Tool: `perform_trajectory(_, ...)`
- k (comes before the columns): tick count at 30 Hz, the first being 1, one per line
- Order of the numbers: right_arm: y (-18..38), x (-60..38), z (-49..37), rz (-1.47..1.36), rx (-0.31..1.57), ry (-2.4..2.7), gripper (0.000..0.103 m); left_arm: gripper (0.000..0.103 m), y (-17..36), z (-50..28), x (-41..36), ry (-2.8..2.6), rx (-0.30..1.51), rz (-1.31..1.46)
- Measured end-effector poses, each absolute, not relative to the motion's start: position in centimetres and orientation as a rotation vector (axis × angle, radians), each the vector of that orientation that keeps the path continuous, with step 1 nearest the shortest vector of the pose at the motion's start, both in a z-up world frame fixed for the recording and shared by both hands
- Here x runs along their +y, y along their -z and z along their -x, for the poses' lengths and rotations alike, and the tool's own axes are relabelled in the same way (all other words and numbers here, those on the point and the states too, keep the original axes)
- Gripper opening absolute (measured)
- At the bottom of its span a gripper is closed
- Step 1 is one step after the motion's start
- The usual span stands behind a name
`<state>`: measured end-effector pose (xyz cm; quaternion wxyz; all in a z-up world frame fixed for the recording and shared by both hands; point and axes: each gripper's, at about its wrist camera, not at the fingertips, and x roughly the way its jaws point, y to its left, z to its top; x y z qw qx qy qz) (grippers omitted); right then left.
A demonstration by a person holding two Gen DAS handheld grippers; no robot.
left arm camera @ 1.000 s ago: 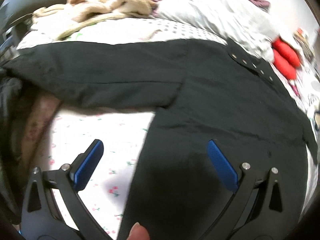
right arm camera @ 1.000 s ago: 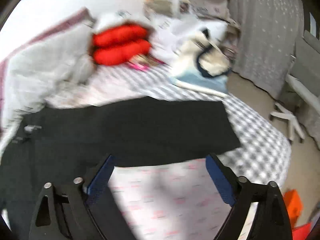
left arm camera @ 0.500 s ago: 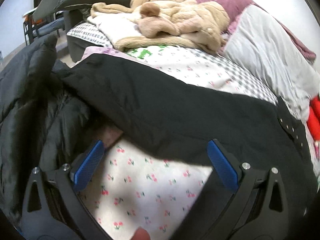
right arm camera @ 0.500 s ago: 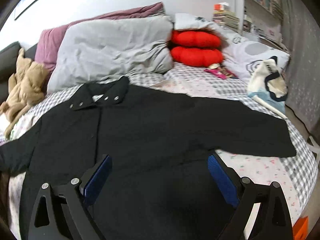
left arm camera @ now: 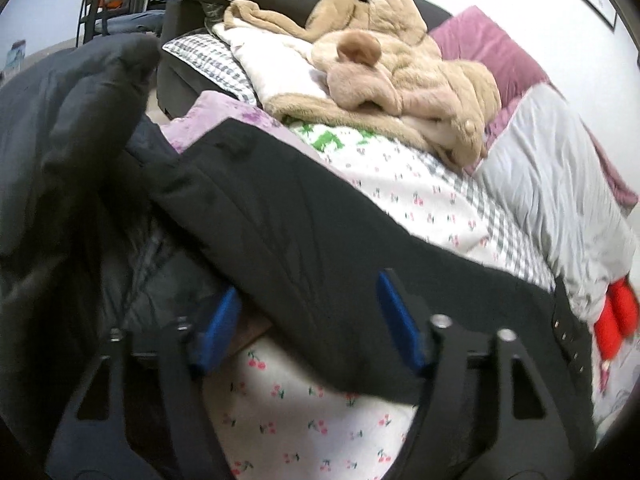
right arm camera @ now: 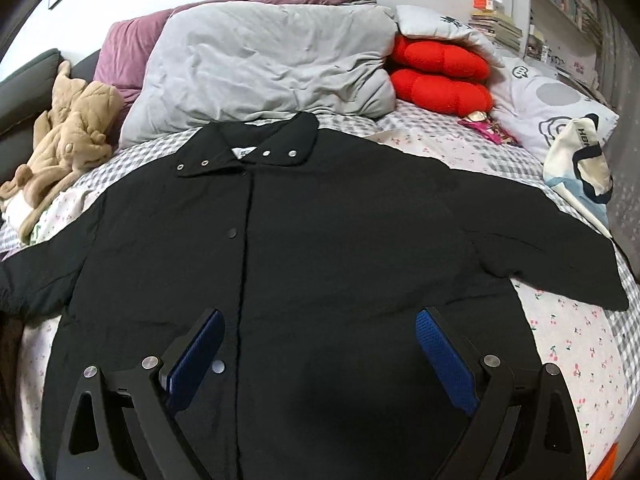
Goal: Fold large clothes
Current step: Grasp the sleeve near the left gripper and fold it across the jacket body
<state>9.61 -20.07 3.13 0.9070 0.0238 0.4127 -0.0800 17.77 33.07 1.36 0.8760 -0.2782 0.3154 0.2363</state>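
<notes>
**Black coat spread on the bed, left fingers narrowing around its sleeve**

A large black snap-front coat [right arm camera: 320,248] lies face up and spread flat on a bed covered by a white cherry-print sheet [right arm camera: 568,344], its collar toward a crumpled grey pillow [right arm camera: 264,68] and both sleeves stretched out to the sides.

The right gripper [right arm camera: 318,344] hovers over the lower front of the coat, its blue-padded fingers [right arm camera: 444,356] wide apart with only the coat's flat front showing between them; nothing is clamped.

The left gripper [left arm camera: 310,320] is at the coat's outstretched sleeve [left arm camera: 288,224], near the edge of the bed. Its jaws have just been closing and now stand part-way apart, with the lower edge of the sleeve lying between the blue fingers [left arm camera: 400,328]. The pads do not visibly press on the cloth.

To the left of the sleeve sits a heap of dark padded jackets [left arm camera: 68,152]. Beyond the sleeve a tan fleece garment [left arm camera: 400,76] is piled on the bed, near a mauve quilt [left arm camera: 488,52]. Two red cushions [right arm camera: 440,76] are stacked beside the grey pillow, and a white tote bag with dark handles [right arm camera: 580,160] rests near the far sleeve.
</notes>
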Motion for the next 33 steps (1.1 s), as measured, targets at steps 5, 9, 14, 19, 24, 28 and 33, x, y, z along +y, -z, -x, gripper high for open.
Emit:
perform_trajectory(5, -3.4, -19.8, -9.4, -0.039, 0.854, 0.148, 0.098, 0.010, -1.0, -16.9, 34.9, -0.467, 0.602, 0.652)
perform_trajectory(9, -4.3, -19.6, -9.3, -0.037, 0.841, 0.130, 0.098, 0.007, -2.0, -16.8, 34.5, -0.384, 0.556, 0.674)
perform_trajectory(14, -5.4, -18.4, -9.8, -0.058, 0.818, 0.088, 0.098, 0.006, -5.5, -17.5, 29.3, -0.191, 0.479, 0.557)
perform_trajectory(19, -5.8, -16.9, -10.9, -0.111, 0.813, 0.019, 0.098, 0.006, -7.5, -18.3, 21.5, 0.069, 0.451, 0.442)
perform_trajectory(24, -5.6, -16.0, -12.0, -0.181, 0.798, -0.052, 0.098, 0.006, -5.3, -19.4, 13.4, 0.284, 0.554, 0.348)
perform_trajectory(28, -3.9, -15.9, -13.3, -0.295, 0.820, -0.134, 0.098, 0.007, -1.6, -20.1, 8.2, 0.406, 0.715, 0.248)
perform_trajectory(33, 0.0, -16.2, -15.2, -0.465, 0.886, -0.217, 0.098, 0.031, 2.6, -19.8, 3.7, 0.465, 0.926, 0.117)
